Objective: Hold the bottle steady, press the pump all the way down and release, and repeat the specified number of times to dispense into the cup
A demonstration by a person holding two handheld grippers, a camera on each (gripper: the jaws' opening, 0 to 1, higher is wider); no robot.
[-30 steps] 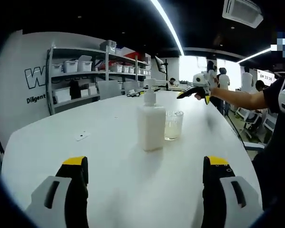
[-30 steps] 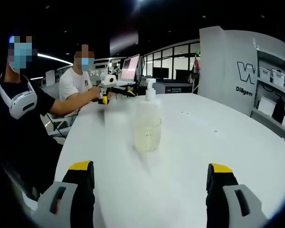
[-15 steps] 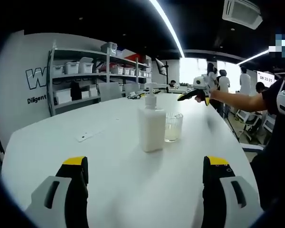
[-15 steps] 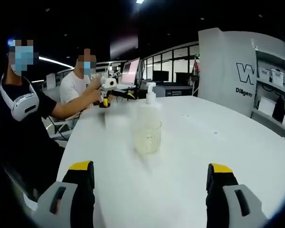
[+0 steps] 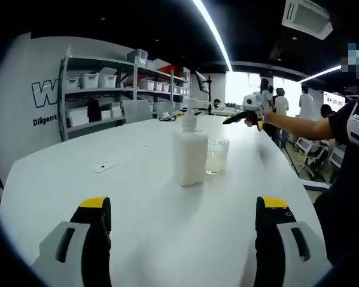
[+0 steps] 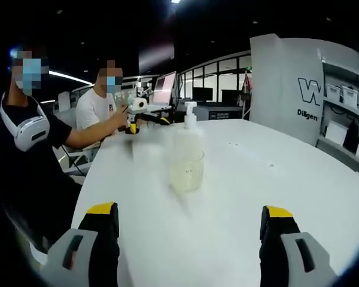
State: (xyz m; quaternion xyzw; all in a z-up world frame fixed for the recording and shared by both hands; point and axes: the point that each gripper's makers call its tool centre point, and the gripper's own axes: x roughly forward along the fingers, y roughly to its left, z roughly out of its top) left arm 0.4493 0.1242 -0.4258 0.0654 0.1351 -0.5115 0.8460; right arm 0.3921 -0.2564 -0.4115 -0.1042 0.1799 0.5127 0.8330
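A white pump bottle [image 5: 189,154] stands upright mid-table in the left gripper view, its pump head [image 5: 188,111] up. Just right of it stands a clear cup [image 5: 216,156] holding a little pale liquid. My left gripper [image 5: 184,206] is open, low and well short of the bottle, with nothing between its yellow-tipped jaws. In the right gripper view the cup [image 6: 186,170] stands in front of the bottle [image 6: 189,122]. My right gripper [image 6: 191,209] is open too, a good way short of the cup.
The white table [image 5: 137,185] is wide. A person in black [image 6: 30,137] beside it holds another gripper [image 5: 248,112] out over its far part. A second person [image 6: 96,107] sits behind. Shelves with bins [image 5: 107,95] line the wall. A small flat strip [image 5: 105,165] lies left of the bottle.
Only small camera drift in the left gripper view. Bottle and cup stand as before, and both my grippers stay open and apart from them.
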